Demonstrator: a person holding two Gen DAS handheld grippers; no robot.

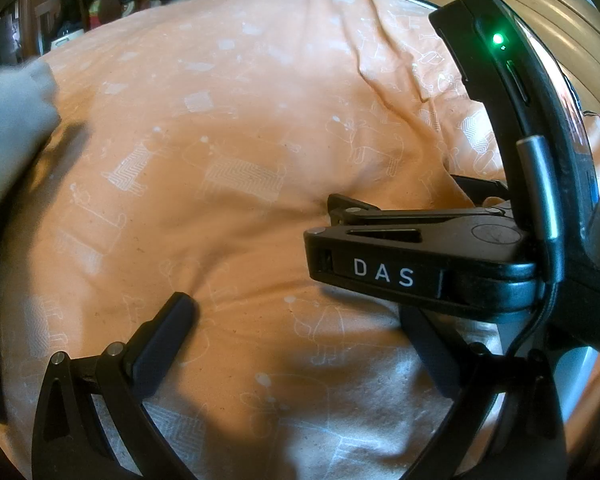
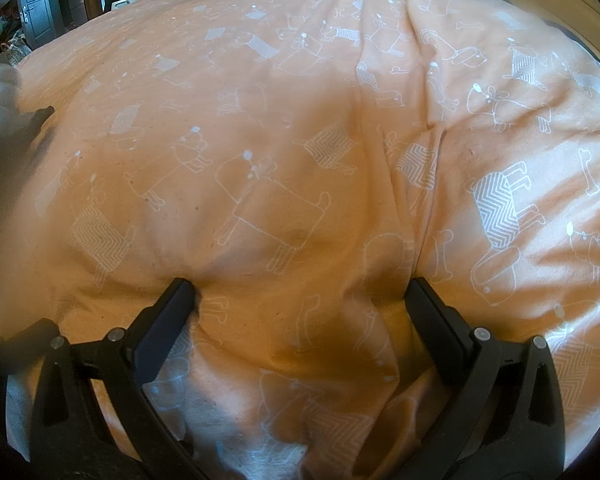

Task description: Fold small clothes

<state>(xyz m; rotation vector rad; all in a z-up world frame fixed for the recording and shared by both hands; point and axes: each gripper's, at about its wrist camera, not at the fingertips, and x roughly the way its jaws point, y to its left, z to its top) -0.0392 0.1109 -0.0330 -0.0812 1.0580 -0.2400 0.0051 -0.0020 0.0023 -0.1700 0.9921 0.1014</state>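
Peach-orange bedcover with white dog outlines (image 2: 300, 140) fills both views, rumpled, creased. Pale grey garment (image 1: 8, 128) bunched at far left edge of cover, well apart from both tools, blurred. Right gripper (image 2: 300, 300) low over cover, jaws spread wide, nothing between. Left gripper (image 1: 296, 320) alongside, jaws wide, holding nothing; right tool's black body crosses its view.
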